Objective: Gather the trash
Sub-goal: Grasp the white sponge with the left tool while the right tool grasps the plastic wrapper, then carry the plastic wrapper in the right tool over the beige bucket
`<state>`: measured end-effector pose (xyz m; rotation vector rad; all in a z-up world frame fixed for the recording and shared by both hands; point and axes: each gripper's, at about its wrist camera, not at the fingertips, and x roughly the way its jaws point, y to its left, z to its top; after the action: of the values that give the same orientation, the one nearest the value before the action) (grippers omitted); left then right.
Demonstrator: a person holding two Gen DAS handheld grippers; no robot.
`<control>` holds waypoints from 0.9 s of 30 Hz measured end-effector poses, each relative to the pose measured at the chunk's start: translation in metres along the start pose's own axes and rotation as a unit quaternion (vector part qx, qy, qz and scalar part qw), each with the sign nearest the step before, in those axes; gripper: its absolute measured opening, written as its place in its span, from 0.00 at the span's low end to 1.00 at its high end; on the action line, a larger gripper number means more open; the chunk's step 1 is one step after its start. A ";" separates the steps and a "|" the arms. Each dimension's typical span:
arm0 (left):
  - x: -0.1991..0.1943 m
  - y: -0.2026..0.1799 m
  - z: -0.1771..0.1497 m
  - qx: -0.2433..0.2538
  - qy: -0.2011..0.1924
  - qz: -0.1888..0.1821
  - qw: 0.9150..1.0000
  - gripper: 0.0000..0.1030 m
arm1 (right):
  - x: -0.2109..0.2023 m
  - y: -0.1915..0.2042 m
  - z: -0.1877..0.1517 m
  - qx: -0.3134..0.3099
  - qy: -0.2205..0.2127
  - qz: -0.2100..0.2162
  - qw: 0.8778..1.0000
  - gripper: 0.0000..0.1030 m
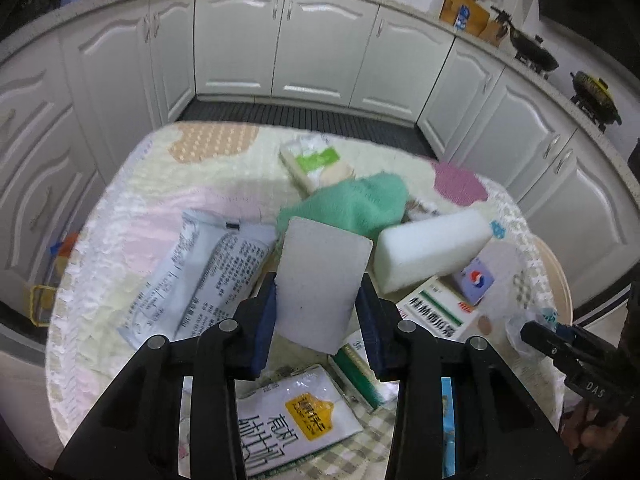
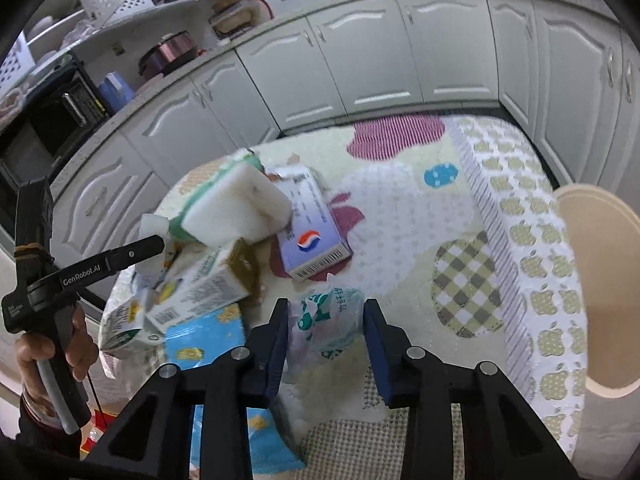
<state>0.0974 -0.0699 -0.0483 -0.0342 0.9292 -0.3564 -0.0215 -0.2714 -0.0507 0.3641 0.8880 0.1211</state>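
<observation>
A flat grey-white sponge piece (image 1: 324,284) stands tilted between the blue pads of my left gripper (image 1: 318,314), which is shut on it above the littered table. In the right wrist view, a crumpled clear plastic wrapper with green print (image 2: 326,328) sits between the pads of my right gripper (image 2: 326,340), which press on both its sides, low over the patterned cloth. Around them lie a white foam block (image 1: 432,254), a green cloth (image 1: 356,204), a box with a red-blue logo (image 2: 314,236), a milk pouch (image 1: 296,420) and a printed grey bag (image 1: 200,276).
The small table wears a patchwork cloth (image 2: 420,216). A beige round container rim (image 2: 600,280) sits just off its right edge. White kitchen cabinets (image 1: 320,48) curve around behind, with a dark floor mat (image 1: 304,116) between them and the table. A person's hand (image 2: 36,356) grips the left tool.
</observation>
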 end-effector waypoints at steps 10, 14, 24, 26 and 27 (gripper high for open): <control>-0.035 -0.026 -0.003 0.023 -0.033 -0.018 0.999 0.35 | -0.033 0.013 0.000 -0.018 -0.031 0.011 0.999 0.34; -0.040 -0.045 -0.006 0.039 -0.040 -0.020 0.998 0.35 | -0.043 0.015 0.001 -0.023 -0.043 0.007 0.999 0.34; -0.044 -0.093 -0.008 0.072 -0.047 -0.029 0.996 0.35 | -0.069 0.000 -0.001 -0.016 -0.062 -0.003 0.998 0.34; -0.045 -0.104 -0.008 0.082 -0.050 -0.029 0.995 0.35 | -0.075 -0.004 -0.002 -0.014 -0.067 -0.007 0.998 0.34; -0.045 -0.108 -0.008 0.086 -0.051 -0.029 0.995 0.35 | -0.078 -0.006 -0.002 -0.013 -0.070 -0.009 0.997 0.34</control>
<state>0.0358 -0.1566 0.0019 0.0777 0.7954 -0.4842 -0.0722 -0.2965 0.0038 0.3358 0.7509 0.0900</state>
